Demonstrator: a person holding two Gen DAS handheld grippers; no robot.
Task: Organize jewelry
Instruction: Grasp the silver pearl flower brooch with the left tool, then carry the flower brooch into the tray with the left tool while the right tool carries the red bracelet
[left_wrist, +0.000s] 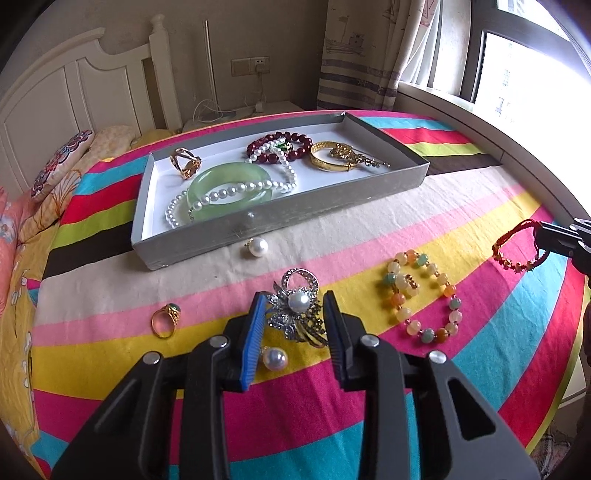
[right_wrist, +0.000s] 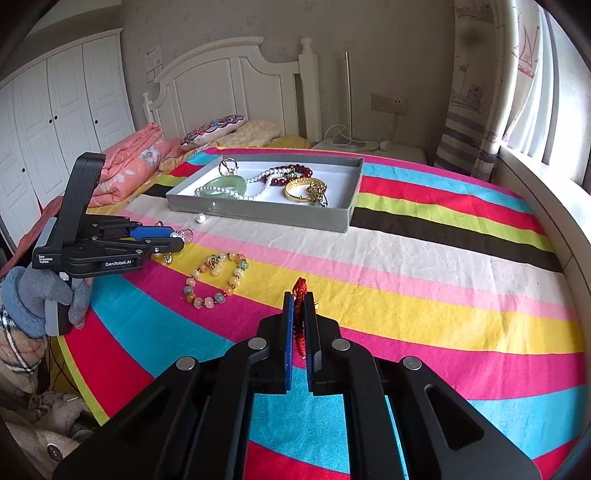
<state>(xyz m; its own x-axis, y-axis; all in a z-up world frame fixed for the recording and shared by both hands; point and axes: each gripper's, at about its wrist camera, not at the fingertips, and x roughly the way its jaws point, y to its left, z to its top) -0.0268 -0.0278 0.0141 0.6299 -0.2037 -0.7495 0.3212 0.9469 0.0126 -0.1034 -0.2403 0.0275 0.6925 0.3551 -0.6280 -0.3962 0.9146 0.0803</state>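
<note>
A grey tray (left_wrist: 406, 182) on the striped bedspread holds a green bangle (left_wrist: 207, 182), a pearl necklace (left_wrist: 236, 186), a dark red bead bracelet (left_wrist: 258, 147), a gold bangle (left_wrist: 325, 162) and a gold ring (left_wrist: 184, 162); the tray also shows in the right wrist view (right_wrist: 258, 214). My left gripper (left_wrist: 293, 302) is open, its fingers on either side of a silver pearl brooch (left_wrist: 297, 302) lying on the bed. My right gripper (right_wrist: 300, 299) is shut on a red cord bracelet (right_wrist: 298, 317), held above the bed; that bracelet also shows in the left wrist view (left_wrist: 517, 247).
On the bedspread lie a loose pearl (left_wrist: 258, 246), another pearl (left_wrist: 275, 358), a gold ring with a green stone (left_wrist: 166, 319) and a pastel bead bracelet (left_wrist: 424, 295). Pillows (right_wrist: 218, 129) and a headboard (right_wrist: 236, 81) are at the far end. A window (left_wrist: 532, 66) is on the right.
</note>
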